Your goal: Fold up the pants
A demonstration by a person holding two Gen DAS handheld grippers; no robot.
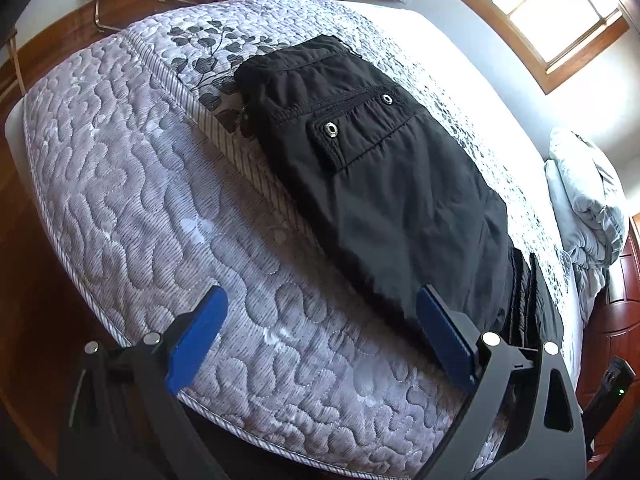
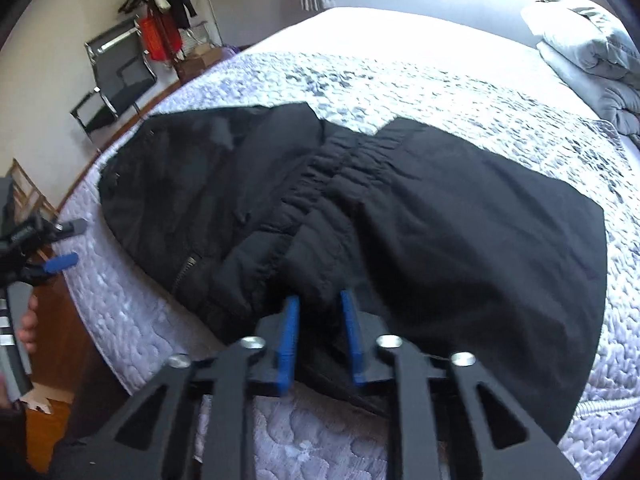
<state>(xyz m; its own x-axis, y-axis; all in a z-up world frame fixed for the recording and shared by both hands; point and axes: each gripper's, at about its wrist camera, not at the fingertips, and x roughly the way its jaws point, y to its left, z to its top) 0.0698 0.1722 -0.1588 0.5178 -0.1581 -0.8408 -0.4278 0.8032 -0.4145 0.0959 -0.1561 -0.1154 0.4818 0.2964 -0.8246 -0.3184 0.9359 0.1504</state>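
Note:
Black pants (image 1: 384, 168) lie folded on a quilted mattress (image 1: 152, 216); a pocket flap with two metal snaps faces up in the left wrist view. My left gripper (image 1: 320, 332) is open and empty, over the mattress side just beside the pants' near edge. In the right wrist view the pants (image 2: 440, 216) spread wide, with the gathered elastic waistband (image 2: 328, 176) running down the middle. My right gripper (image 2: 319, 304) is shut on a fold of the pants at their near edge. The left gripper also shows at the far left there (image 2: 60, 248).
A grey folded duvet (image 2: 592, 52) lies at the bed's far right. A black metal chair (image 2: 116, 80) and a clothes rack (image 2: 164, 8) stand by the wall past the bed's left side. A window (image 1: 560, 4) is behind the bed. Wooden floor lies around the mattress.

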